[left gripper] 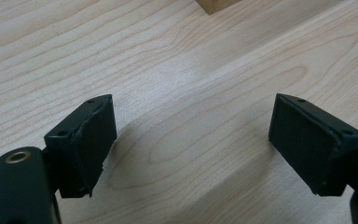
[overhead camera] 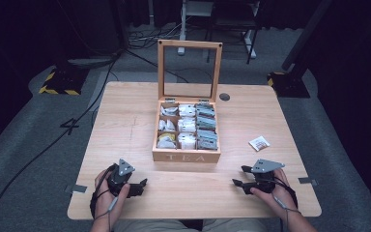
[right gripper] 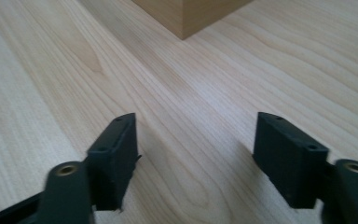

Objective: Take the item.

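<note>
Two units, left hand-held gripper (overhead camera: 144, 186) and right hand-held gripper (overhead camera: 239, 176), both spread and empty, lower frame; the right should probably approach the tea sachet (overhead camera: 259, 143) low and squarely.

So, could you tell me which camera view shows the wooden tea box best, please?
The high view: the tea box appears whole, lid raised, compartments of sachets visible. The left gripper view catches just a corner at the top edge; the right gripper view shows one lower corner.
</note>
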`<action>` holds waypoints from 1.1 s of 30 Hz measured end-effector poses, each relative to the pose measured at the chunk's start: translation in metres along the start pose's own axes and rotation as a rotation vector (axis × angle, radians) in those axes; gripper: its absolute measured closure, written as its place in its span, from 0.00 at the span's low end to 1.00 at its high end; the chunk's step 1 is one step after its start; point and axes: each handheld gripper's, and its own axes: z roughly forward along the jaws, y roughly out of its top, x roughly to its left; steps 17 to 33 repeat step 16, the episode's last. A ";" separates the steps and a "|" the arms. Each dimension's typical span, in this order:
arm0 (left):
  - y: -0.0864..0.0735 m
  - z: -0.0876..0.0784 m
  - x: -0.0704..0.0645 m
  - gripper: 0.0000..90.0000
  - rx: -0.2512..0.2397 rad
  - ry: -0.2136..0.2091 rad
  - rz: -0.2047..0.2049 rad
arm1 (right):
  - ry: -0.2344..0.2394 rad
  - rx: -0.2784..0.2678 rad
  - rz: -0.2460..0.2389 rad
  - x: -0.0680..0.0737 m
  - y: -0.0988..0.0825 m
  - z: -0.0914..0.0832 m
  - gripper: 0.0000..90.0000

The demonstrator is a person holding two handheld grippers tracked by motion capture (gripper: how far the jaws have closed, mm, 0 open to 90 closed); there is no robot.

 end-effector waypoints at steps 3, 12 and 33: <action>0.000 0.000 0.001 0.17 0.003 0.005 -0.001 | -0.027 0.011 0.025 0.001 -0.002 0.003 0.21; -0.002 0.002 0.003 0.17 -0.008 -0.002 -0.008 | -0.025 0.026 0.021 0.001 -0.001 0.005 0.12; -0.003 0.002 0.005 0.16 -0.020 -0.003 -0.004 | -0.011 0.032 0.012 0.001 0.000 0.005 0.09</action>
